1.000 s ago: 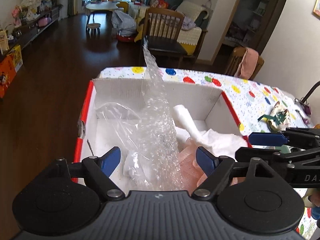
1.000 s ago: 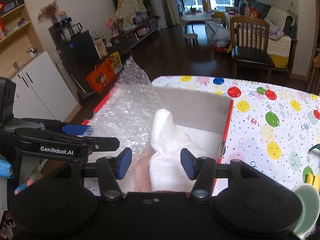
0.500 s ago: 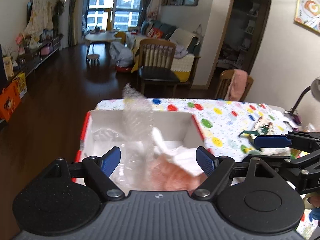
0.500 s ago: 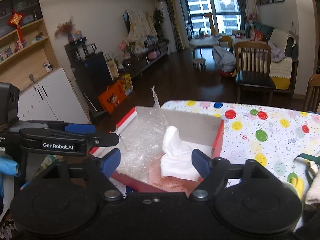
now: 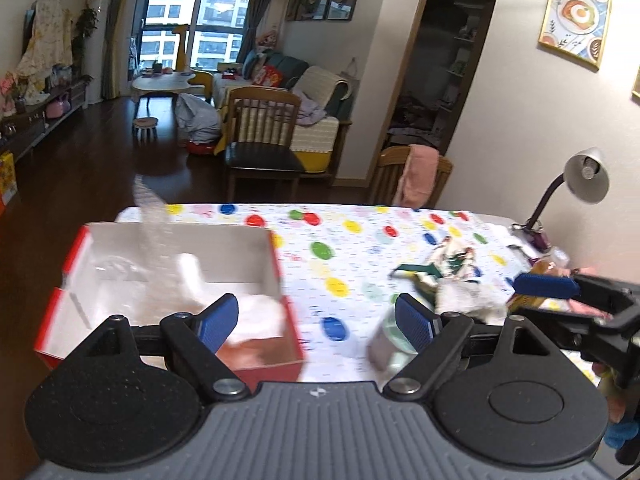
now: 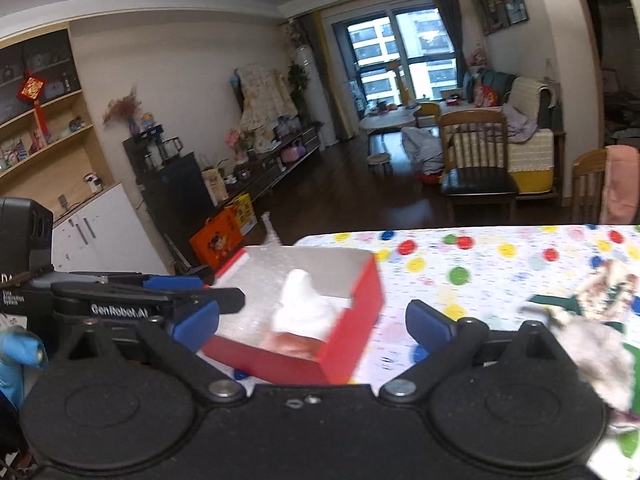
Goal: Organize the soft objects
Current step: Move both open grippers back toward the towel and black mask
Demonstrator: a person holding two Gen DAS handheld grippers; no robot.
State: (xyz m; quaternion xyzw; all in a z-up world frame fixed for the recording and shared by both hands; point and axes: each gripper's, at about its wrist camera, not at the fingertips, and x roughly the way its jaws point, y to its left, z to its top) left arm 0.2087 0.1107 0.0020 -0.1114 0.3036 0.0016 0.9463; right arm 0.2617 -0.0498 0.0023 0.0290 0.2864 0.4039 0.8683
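Both claws are opening, nothing between the jaws: left gripper point(image 5: 316, 318), right gripper point(image 6: 312, 322). Box point(image 6: 352, 312) is holding white cloth point(image 6: 304, 308). Remaining cloth pile point(image 5: 452, 276) is lying rightward on table point(image 5: 360, 240), nearer the right hand.

Living room: dark wood floor point(image 5: 80, 168); large window point(image 5: 192, 24) at twelve o'clock; wooden chair point(image 5: 264, 136); sofa point(image 5: 316, 92); desk lamp point(image 5: 586, 176) at three o'clock; white walls point(image 6: 180, 80).

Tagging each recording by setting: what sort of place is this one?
A home living and dining room, most likely: a sofa with cushions by a big window, wooden dining chairs, and a table under a balloon-print cloth.
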